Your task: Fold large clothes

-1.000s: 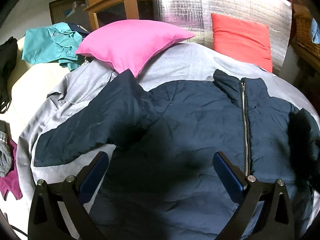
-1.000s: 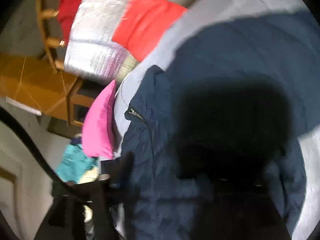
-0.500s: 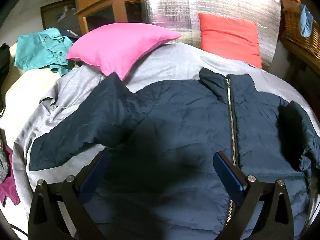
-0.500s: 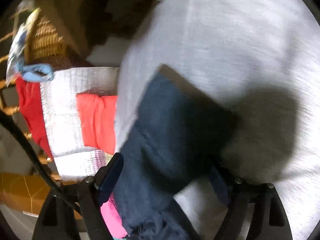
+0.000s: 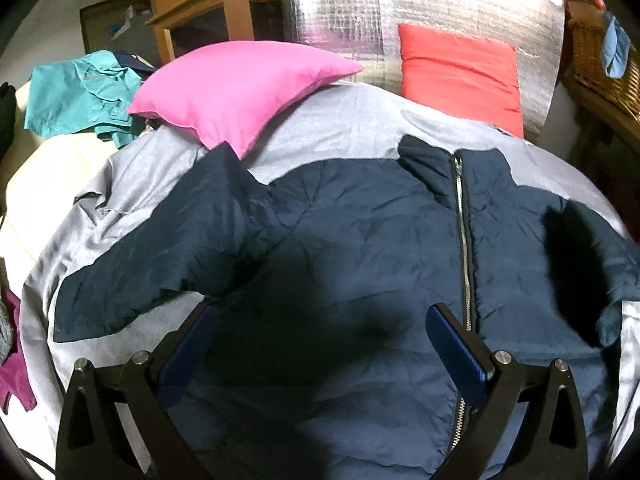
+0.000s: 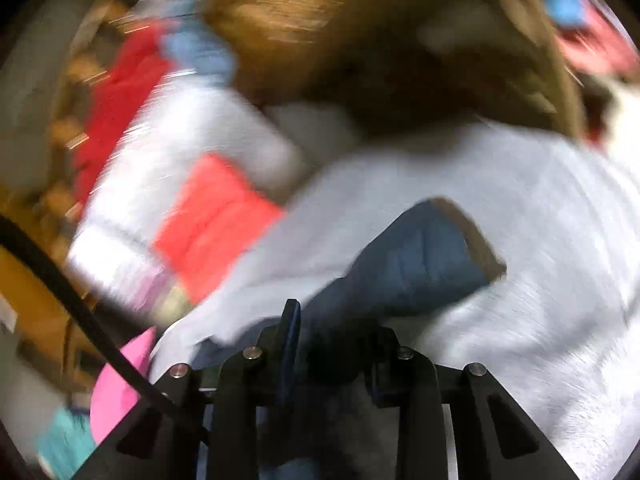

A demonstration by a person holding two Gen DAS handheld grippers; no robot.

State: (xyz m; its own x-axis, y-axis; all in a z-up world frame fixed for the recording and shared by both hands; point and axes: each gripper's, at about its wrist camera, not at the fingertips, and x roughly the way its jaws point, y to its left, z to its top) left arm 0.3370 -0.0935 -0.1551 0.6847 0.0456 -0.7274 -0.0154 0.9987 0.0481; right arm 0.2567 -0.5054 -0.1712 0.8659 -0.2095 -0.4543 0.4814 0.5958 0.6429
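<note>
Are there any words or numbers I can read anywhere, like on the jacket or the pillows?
None can be read.
Jacket: no label or logo shows, only its zipper.
Pink pillow and red pillow: plain, no print.
Teal shirt: no writing to be seen.
Right wrist view: too blurred to read anything, even on the sleeve in the right gripper.

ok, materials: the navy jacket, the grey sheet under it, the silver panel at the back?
Navy jacket: looks like thin padded synthetic shell, matte, finely crinkled, with a metal-looking zipper. Grey sheet: smooth woven fabric with a slight sheen. Silver panel: probably foil-faced insulation, reflective with a grid texture.
</note>
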